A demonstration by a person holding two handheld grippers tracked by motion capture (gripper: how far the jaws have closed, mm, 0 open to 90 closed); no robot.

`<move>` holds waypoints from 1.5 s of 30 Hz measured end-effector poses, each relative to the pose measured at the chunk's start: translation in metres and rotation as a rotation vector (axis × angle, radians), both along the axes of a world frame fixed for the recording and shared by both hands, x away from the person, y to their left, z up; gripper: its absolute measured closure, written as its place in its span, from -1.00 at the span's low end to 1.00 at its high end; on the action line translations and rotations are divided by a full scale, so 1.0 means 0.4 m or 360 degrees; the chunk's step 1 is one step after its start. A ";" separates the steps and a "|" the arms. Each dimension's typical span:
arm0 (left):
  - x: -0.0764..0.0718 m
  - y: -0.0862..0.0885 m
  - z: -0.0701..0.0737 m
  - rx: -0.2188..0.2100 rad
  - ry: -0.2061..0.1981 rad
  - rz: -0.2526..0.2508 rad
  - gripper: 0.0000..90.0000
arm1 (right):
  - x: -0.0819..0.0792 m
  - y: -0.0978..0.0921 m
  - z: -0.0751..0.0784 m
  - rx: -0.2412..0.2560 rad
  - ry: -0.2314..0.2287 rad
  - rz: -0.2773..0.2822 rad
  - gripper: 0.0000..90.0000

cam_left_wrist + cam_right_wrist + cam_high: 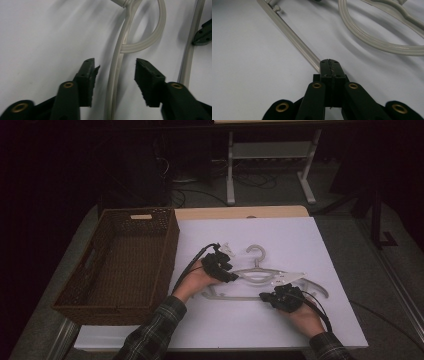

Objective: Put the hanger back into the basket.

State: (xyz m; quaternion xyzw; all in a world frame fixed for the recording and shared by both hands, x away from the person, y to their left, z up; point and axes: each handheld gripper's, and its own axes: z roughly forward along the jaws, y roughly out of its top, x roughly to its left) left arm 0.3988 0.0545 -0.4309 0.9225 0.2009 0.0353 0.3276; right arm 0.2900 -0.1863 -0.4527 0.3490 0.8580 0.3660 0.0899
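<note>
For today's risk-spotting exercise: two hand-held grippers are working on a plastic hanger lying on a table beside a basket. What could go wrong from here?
1. The right hand-held gripper is shut on the hanger only at its thin bottom bar, so the hanger might twist or slip if lifted.
2. The left hand-held gripper stands open astride an arm of the hanger without gripping; closing off-centre could push it aside.

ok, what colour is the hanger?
Pale grey-white plastic hanger, clearest in the left gripper view.

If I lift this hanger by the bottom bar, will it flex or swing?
Probably stiff: the hanger looks like moulded plastic. The right gripper pinches only its thin bar, so it may pivot. Likely light, being mostly open frame.
</note>
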 end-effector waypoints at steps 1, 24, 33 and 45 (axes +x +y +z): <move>0.000 0.000 0.000 0.0000 0.0000 0.0000 0.19 | 0.000 0.000 0.000 0.0000 0.0000 0.0000 1.00; 0.003 -0.041 -0.015 0.0163 -0.0118 -0.0124 0.75 | 0.000 -0.002 -0.001 0.0012 0.0000 -0.0001 1.00; -0.003 -0.027 0.007 0.0098 -0.0117 -0.0175 0.80 | -0.002 0.001 0.001 -0.0008 -0.0012 0.0007 1.00; -0.021 -0.009 0.040 -0.0082 -0.0074 -0.0203 0.84 | -0.003 -0.007 0.010 0.0008 -0.0038 0.0005 1.00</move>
